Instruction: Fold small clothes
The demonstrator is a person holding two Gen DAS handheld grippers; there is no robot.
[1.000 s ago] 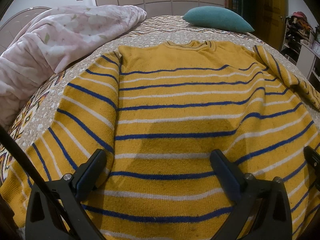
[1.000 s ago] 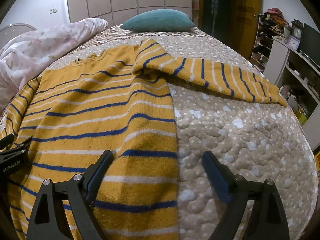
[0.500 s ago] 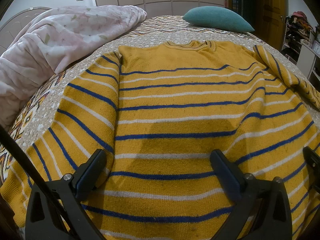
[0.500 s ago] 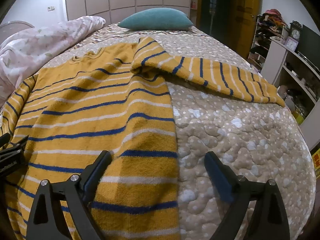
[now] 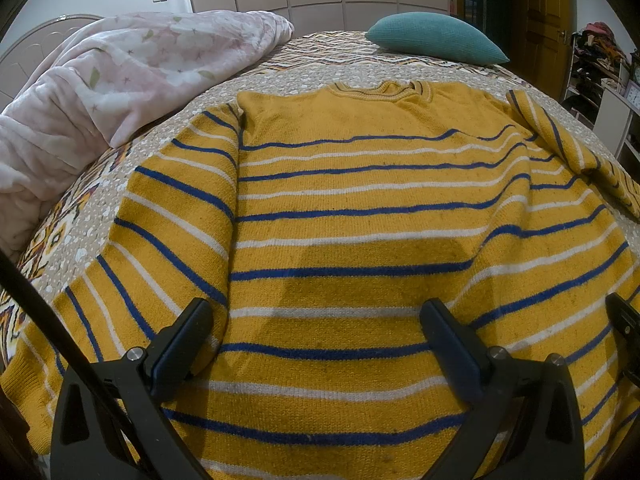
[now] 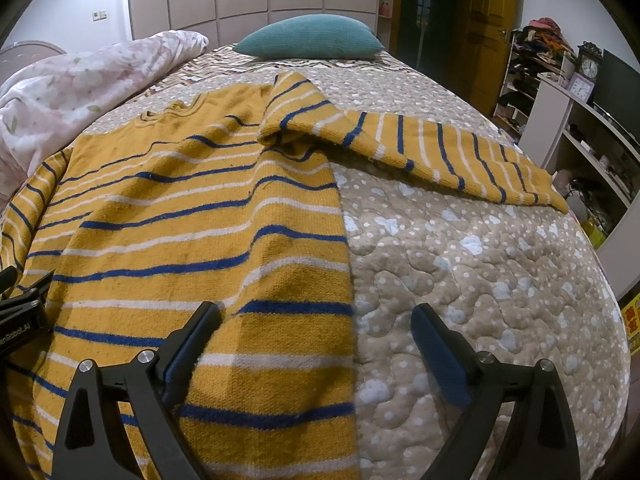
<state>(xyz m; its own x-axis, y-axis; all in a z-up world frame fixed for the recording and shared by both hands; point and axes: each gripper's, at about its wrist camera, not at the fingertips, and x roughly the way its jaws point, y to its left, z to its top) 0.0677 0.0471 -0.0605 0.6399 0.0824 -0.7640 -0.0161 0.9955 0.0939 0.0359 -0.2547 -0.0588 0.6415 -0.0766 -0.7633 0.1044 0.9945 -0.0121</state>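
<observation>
A yellow sweater (image 5: 360,216) with blue and white stripes lies flat on the bed, collar at the far end. It also shows in the right wrist view (image 6: 200,224). Its right sleeve (image 6: 440,152) stretches out sideways toward the bed's right edge. Its left sleeve (image 5: 160,240) lies along the body. My left gripper (image 5: 316,332) is open and empty above the lower middle of the sweater. My right gripper (image 6: 316,340) is open and empty, straddling the sweater's right side edge near the hem.
A pink floral blanket (image 5: 120,80) is heaped along the bed's left side. A teal pillow (image 6: 308,38) lies at the far end of the quilted bedspread (image 6: 480,280). White shelves (image 6: 580,128) and a clock stand off the bed's right side.
The right gripper has edged slightly forward and lower over the sweater's right edge. The left gripper has not moved.
</observation>
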